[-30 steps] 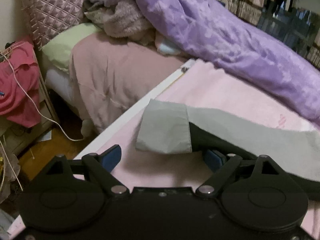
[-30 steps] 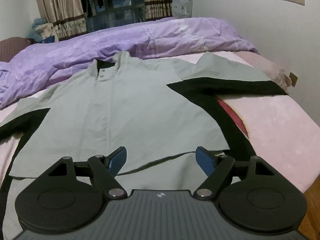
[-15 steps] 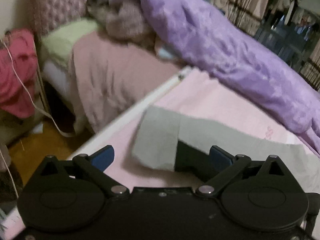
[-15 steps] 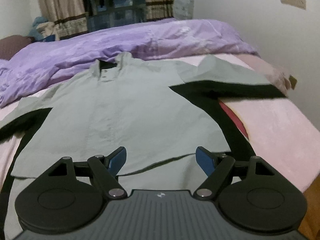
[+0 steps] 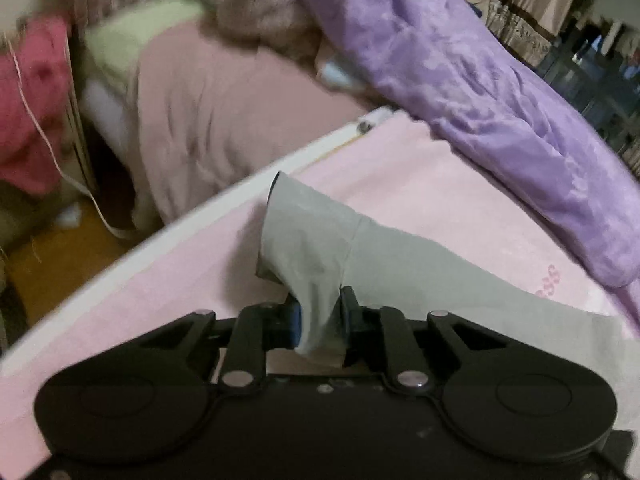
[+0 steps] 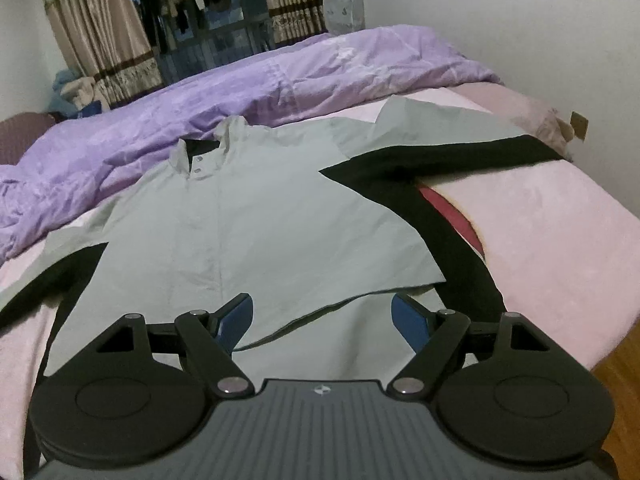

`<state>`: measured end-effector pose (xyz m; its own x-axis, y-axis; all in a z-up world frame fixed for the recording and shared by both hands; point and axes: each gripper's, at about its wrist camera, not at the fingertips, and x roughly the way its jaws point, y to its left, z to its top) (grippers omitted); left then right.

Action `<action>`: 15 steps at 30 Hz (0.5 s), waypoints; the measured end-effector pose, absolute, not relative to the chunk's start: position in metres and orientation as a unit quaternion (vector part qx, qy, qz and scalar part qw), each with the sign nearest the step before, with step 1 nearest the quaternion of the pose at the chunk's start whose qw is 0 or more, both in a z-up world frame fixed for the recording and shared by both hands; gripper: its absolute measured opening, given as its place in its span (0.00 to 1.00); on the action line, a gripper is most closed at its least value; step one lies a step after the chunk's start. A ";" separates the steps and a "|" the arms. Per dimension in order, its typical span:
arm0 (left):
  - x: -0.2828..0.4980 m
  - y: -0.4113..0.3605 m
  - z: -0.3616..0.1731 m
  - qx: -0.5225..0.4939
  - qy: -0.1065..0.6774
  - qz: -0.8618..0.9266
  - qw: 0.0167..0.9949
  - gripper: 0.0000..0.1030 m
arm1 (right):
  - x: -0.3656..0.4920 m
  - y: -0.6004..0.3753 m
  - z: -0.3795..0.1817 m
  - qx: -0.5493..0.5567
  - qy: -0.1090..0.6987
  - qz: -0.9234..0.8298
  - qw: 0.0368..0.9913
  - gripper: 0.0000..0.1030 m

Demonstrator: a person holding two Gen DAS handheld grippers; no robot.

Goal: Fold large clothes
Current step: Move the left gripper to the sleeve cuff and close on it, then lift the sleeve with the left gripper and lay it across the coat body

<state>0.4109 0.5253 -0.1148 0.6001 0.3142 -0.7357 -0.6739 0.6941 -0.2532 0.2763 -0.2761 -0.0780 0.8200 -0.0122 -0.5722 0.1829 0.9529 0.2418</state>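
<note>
A large pale grey-green shirt with black side panels and black under-sleeves lies flat, front up, on a pink bed sheet. Its collar points to the far side. My left gripper is shut on the cuff end of the left sleeve and holds it lifted off the sheet near the bed's edge. My right gripper is open and empty, hovering over the shirt's lower hem, with one blue pad on each side of the hem.
A purple duvet lies bunched along the far side of the bed and also shows in the left wrist view. A dusty pink blanket, a green pillow and red clothes sit past the bed's edge. Wooden floor lies below.
My left gripper has closed on the sleeve cuff and raised it; the cuff lay flat before. My right gripper has stayed open over the hem.
</note>
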 end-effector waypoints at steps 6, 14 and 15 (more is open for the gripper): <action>0.435 0.443 -0.062 -0.177 0.302 0.269 0.897 0.08 | 0.291 -0.297 -0.079 0.129 0.309 -0.072 0.940 0.90; 0.500 0.235 -0.010 -0.043 0.274 0.157 0.948 0.04 | 0.306 -0.355 -0.079 0.143 0.290 -0.087 0.942 0.90; 0.510 0.204 -0.009 -0.041 0.274 0.133 0.952 0.04 | 0.311 -0.363 -0.080 0.142 0.291 -0.090 0.942 0.90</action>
<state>0.5096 0.2045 -0.0092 0.8148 0.2313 -0.5315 -0.2757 0.9612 -0.0044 0.3109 -0.3635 -0.0795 0.8151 -0.0860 -0.5729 0.2514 0.9434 0.2162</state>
